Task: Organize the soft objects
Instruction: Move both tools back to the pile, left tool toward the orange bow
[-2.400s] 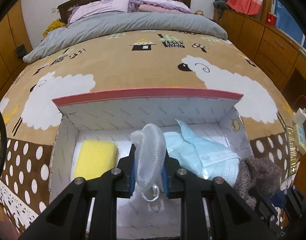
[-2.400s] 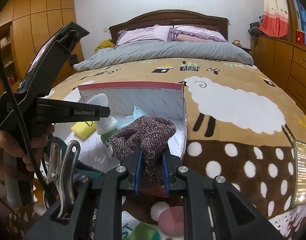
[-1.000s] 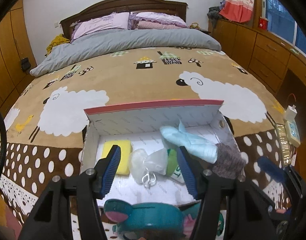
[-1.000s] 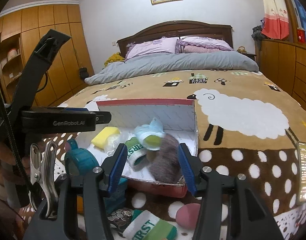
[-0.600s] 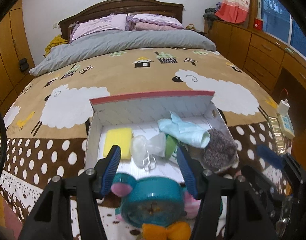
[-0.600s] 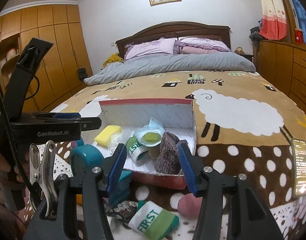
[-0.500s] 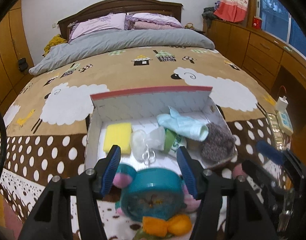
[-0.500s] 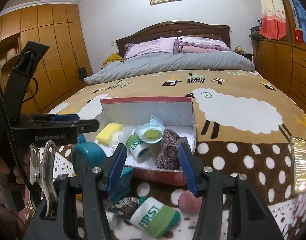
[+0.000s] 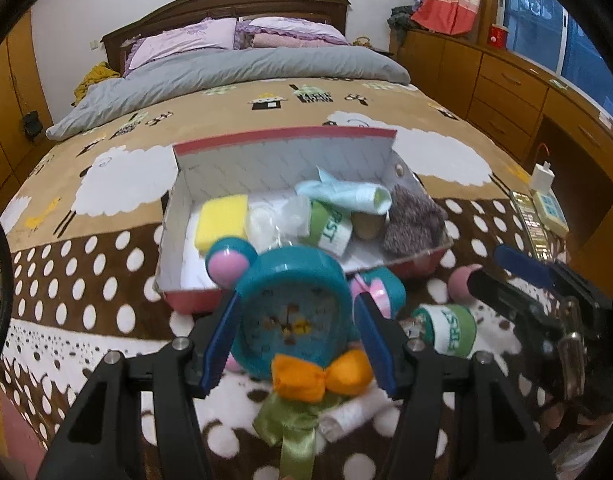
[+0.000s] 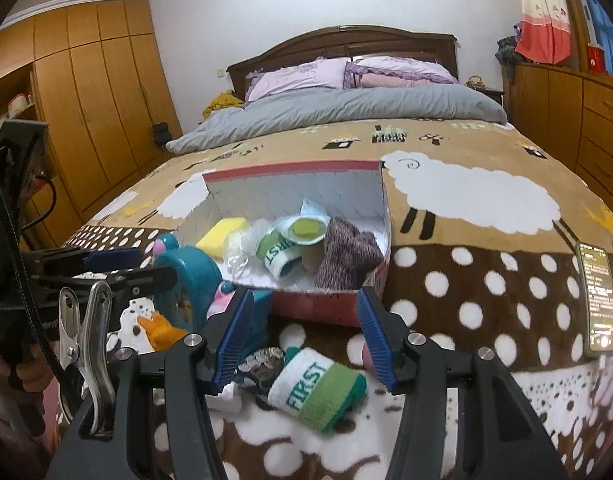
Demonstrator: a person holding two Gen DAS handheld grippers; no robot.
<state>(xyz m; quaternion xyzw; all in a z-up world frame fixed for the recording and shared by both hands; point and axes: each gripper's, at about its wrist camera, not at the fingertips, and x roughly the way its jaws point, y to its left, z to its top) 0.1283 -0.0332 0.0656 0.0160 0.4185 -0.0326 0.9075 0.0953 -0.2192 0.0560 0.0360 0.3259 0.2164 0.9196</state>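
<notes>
A white box with a red rim (image 9: 282, 136) (image 10: 290, 168) lies on the sheep-pattern blanket. In it are a yellow sponge (image 9: 222, 222), a clear bag (image 9: 278, 220), a green-white sock roll (image 9: 330, 228), a light blue cloth (image 9: 346, 192) and a knitted sock (image 9: 412, 220) (image 10: 346, 254). My left gripper (image 9: 296, 336) is open, its pads flanking a teal alarm clock (image 9: 292, 312) with an orange bow. My right gripper (image 10: 304, 328) is open above a second green-white sock roll (image 10: 318, 384) (image 9: 452, 328). A pink sponge ball (image 9: 462, 280) lies nearby.
A phone (image 10: 598, 300) and a charger block (image 9: 546, 204) lie at the bed's right edge. A white cloth roll (image 9: 350, 412) and a patterned pouch (image 10: 262, 360) sit in front of the box. Wardrobes stand left, a dresser right, a grey duvet behind.
The left gripper let go of the clear bag and the right of the knitted sock; both lie in the box. Both grippers drew back, bringing the clock and the loose sock roll into view.
</notes>
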